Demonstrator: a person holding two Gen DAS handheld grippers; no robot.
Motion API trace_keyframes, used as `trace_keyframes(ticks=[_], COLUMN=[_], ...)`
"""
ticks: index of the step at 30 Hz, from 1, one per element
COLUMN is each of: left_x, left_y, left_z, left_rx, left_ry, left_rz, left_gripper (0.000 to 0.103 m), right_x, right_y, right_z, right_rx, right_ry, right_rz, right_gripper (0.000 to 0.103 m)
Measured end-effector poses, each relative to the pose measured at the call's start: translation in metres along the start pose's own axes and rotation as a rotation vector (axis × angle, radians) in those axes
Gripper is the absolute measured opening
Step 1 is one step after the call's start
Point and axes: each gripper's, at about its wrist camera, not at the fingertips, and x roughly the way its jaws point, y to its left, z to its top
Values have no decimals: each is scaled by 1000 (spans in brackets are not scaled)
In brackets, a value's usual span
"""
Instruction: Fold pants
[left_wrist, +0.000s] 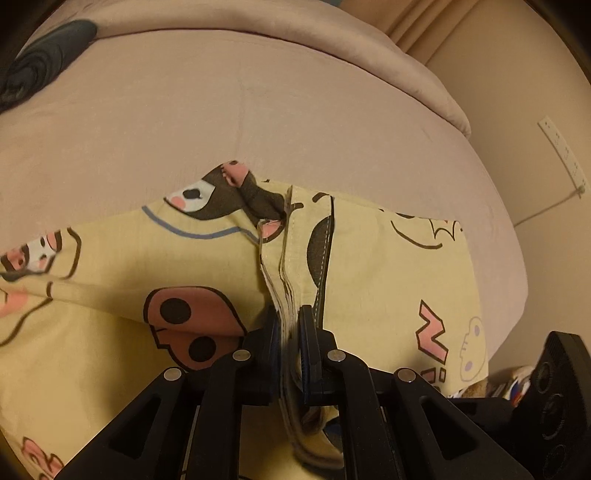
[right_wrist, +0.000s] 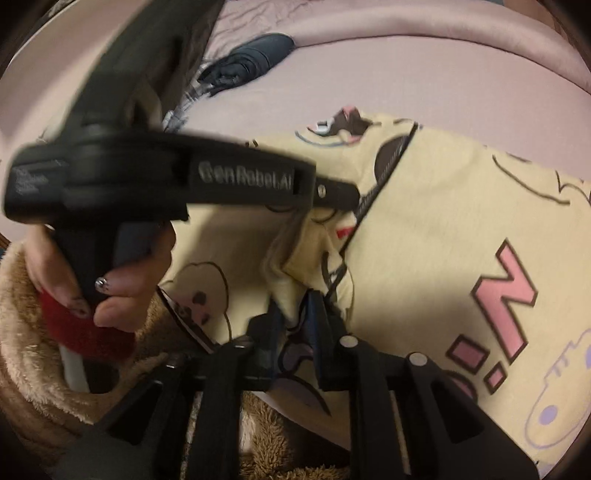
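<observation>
Yellow cartoon-print pants (left_wrist: 380, 266) lie spread on a pink bed (left_wrist: 229, 110). My left gripper (left_wrist: 290, 330) is shut on a stack of the pants' layered edges, which stand up between its pads. The right wrist view shows that gripper (right_wrist: 352, 197) from the side, held by a hand (right_wrist: 125, 284) in a fluffy brown sleeve and reaching onto the pants (right_wrist: 461, 229). My right gripper (right_wrist: 295, 321) sits low at the pants' near edge. Its jaws stand slightly apart with a loose fold of yellow cloth between them.
A dark garment (left_wrist: 44, 62) (right_wrist: 255, 55) lies at the far side of the bed. A rolled pink duvet (left_wrist: 332, 40) lines the back. Right of the bed are a beige wall, a curtain and a white power strip (left_wrist: 561, 155). A black device part (left_wrist: 557, 391) shows at the lower right.
</observation>
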Motion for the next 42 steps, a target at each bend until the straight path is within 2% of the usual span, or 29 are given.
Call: trace_keyframes(ticks=[2,3,6,9,13,17,21,24,27,29,31,33,34,36,38,42], left_x=[1,1,2,0,-5,-15,-19,-14,3,14,27,39,43,39,38,36], left_y=[-7,-7,-18,-25,-31,-36,-37,-44,-57,-64,-65,-60,-55,-48,-45,-35], left_z=[1,1,5,5,3,1,1,-1,-9,-14,-20,-27,-32,-40,-46,-53], left_rx=[15,14,14,20,33,43,34,44,71,83,85,61,37,4,3,-43], left_ry=[6,7,6,3,-11,-54,-62,-57,-11,22,58,91,92,54,57,53], left_rz=[16,21,31,46,71,87,75,38,-41,-42,-25,-8,-7,-30,-27,-58], left_gripper=[5,6,6,6,6,6,6,6,6,6,6,6,6,6,6,6], right_x=[-7,-11,-26,-48,-76,-86,-90,-92,-90,-98,-108,-118,-120,-113,-106,-105], right_y=[-5,-5,-10,-19,-40,-76,-99,-97,-91,-90,-91,-95,-99,-110,-117,-111], right_z=[-1,0,0,-10,-10,-21,-40,-56,-65,-65,-63,-59,-56,-55,-62,-76], right_rx=[3,6,15,12,35,131,212,212,205,215,226,225,233,273,305,283], right_ry=[-8,-14,-33,-63,-97,-98,-40,-40,-11,-1,-19,-76,-91,-64,-33,-12], right_rz=[-10,-23,-60,-139,-274,-330,-341,-338,-344,-337,-328,-338,-343,-336,-301,-308], right_gripper=[50,53,55,61,61,61,61,61,61,61,61,61,61,61,61,61])
